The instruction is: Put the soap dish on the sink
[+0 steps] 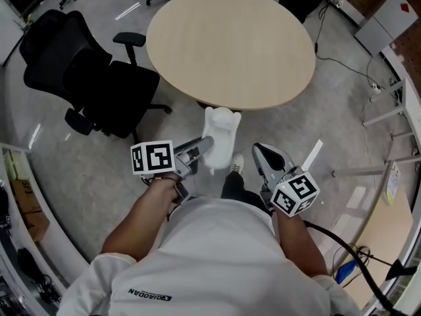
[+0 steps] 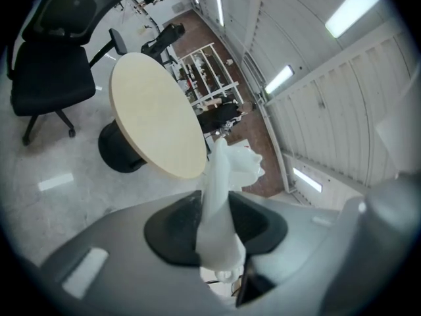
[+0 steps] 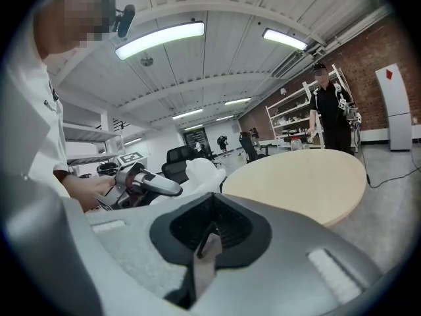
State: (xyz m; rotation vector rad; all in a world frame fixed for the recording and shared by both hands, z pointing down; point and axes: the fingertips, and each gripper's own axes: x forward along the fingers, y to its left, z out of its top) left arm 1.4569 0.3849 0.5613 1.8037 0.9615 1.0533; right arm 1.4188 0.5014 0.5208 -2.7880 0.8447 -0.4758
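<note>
The white soap dish (image 1: 219, 137) hangs in the air over the floor, just short of the round table. My left gripper (image 1: 205, 145) is shut on it. In the left gripper view the dish (image 2: 222, 196) stands edge-on between the dark pads (image 2: 171, 232), pinched at its lower end. My right gripper (image 1: 260, 153) is level with the left one and to its right. In the right gripper view a thin pale strip (image 3: 205, 262) is pinched in its closed jaws, and the dish (image 3: 199, 173) shows beyond at the left. No sink is in view.
A round beige table (image 1: 230, 45) stands straight ahead on a dark pedestal (image 2: 122, 153). A black office chair (image 1: 92, 78) is on the left. White desk legs (image 1: 388, 117) and a cable run along the right. A person (image 3: 332, 110) stands behind the table.
</note>
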